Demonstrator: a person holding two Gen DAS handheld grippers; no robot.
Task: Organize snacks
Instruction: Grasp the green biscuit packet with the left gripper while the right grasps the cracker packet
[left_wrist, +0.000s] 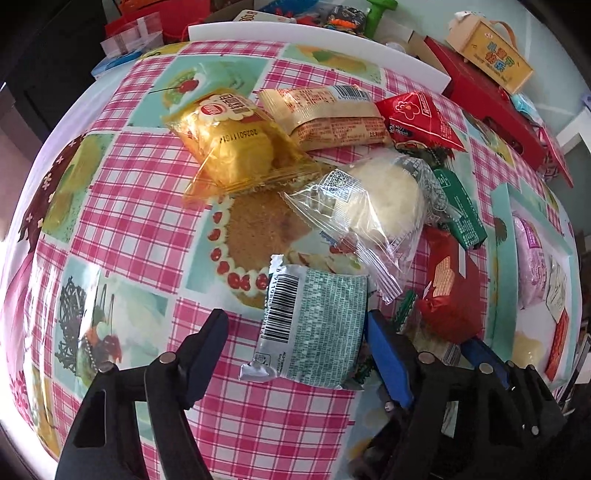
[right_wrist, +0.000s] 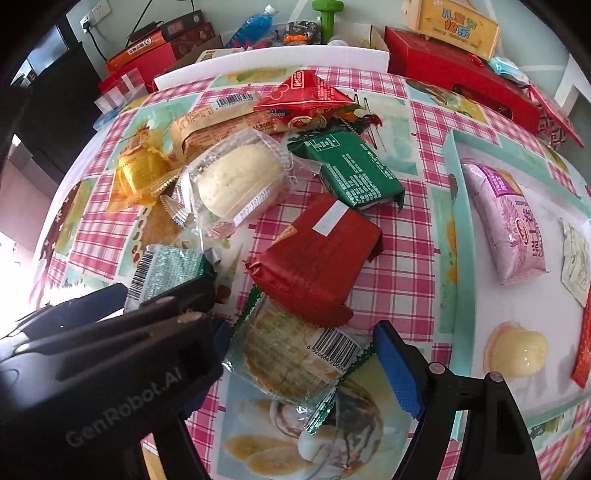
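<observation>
Two grippers are working over one pile of about eight wrapped snacks on the pink checked tablecloth (left_wrist: 122, 206). The left gripper (left_wrist: 295, 332) is hanging with jaws apart around the silver-green barcoded packet (left_wrist: 314, 325), its blue pad seeming to touch one edge and the dark finger standing clear. The right gripper (right_wrist: 299, 354) is straddling the clear-wrapped round biscuit packet (right_wrist: 291, 354), jaws apart. Beyond those jaws one dark red foil packet (right_wrist: 317, 254) is lying. To their right, the pale teal tray (right_wrist: 461, 236) is holding several snacks, with open cloth lying left.
</observation>
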